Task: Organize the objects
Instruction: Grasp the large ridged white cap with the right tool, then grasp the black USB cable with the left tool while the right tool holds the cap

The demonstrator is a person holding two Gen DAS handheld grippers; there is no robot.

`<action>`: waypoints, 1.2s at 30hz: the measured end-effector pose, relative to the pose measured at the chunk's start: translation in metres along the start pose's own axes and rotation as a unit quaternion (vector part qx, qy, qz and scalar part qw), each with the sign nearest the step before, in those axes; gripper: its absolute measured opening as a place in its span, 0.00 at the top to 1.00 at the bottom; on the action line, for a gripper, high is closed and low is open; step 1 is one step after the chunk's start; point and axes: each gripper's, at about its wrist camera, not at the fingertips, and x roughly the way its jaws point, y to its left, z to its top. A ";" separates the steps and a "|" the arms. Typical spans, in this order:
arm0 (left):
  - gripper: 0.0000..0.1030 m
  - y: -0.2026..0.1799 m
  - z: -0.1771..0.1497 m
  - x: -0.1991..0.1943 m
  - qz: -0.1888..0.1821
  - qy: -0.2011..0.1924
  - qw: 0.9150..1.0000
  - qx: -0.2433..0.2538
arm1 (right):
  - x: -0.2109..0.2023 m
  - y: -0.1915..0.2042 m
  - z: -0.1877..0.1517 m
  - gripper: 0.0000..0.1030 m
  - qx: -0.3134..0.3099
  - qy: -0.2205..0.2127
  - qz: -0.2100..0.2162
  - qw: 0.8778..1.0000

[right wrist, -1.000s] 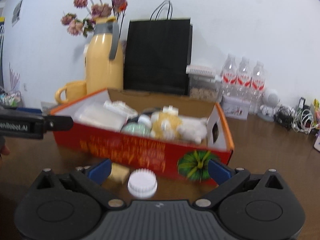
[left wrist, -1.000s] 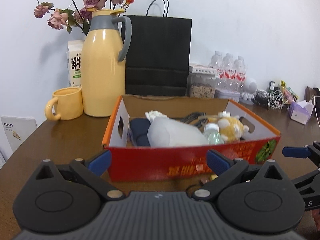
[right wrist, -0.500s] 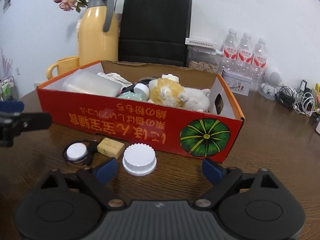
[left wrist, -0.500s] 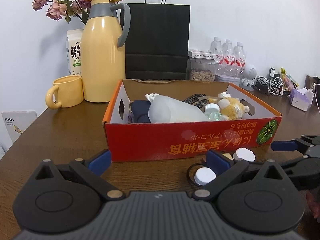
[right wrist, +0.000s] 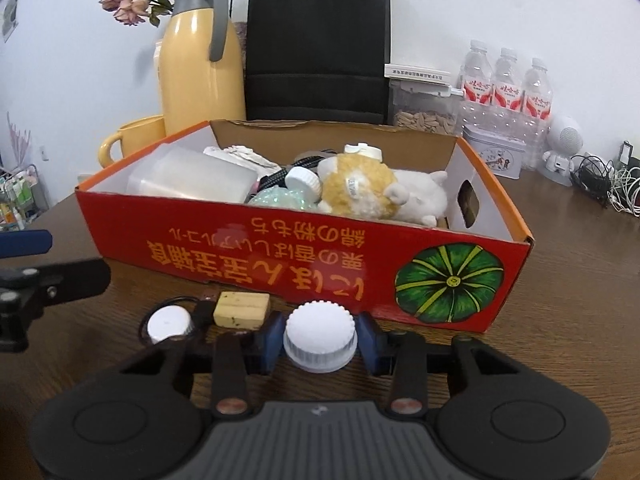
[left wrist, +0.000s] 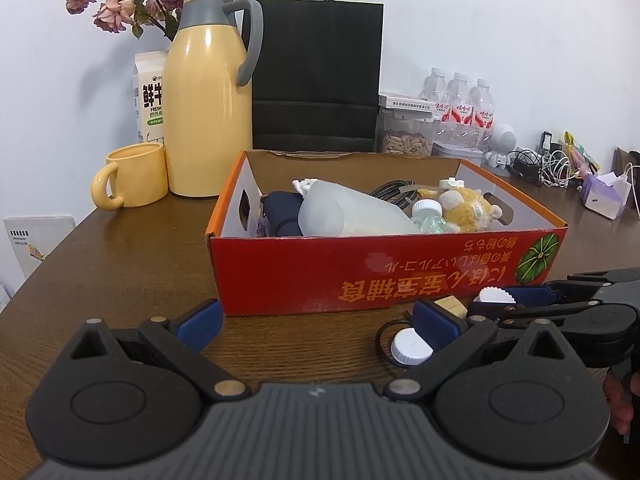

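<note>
Your right gripper was closed around a white ribbed bottle cap, one blue pad pressed against each side of it, low over the brown wooden table. Directly ahead of that gripper stood the red cardboard box, its long printed side facing you. Inside it lay a yellow and white plush toy, a frosted plastic container and a small white-capped bottle. Just left of the gripped cap, on the table, sat a small pale wooden block, and further left a smaller white cap resting on a black cord loop.

Your left gripper was spread wide with nothing between its pads, hovering over the table with the box just beyond its fingertips. The smaller white cap lay beside its right finger. Beyond the box stood a yellow thermos jug, a yellow mug and a black paper bag.
</note>
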 end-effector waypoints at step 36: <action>0.00 -0.023 -0.003 0.025 -0.021 0.057 0.998 0.014 | -0.064 -0.010 -0.010 0.62 -0.013 -0.135 -0.019 0.991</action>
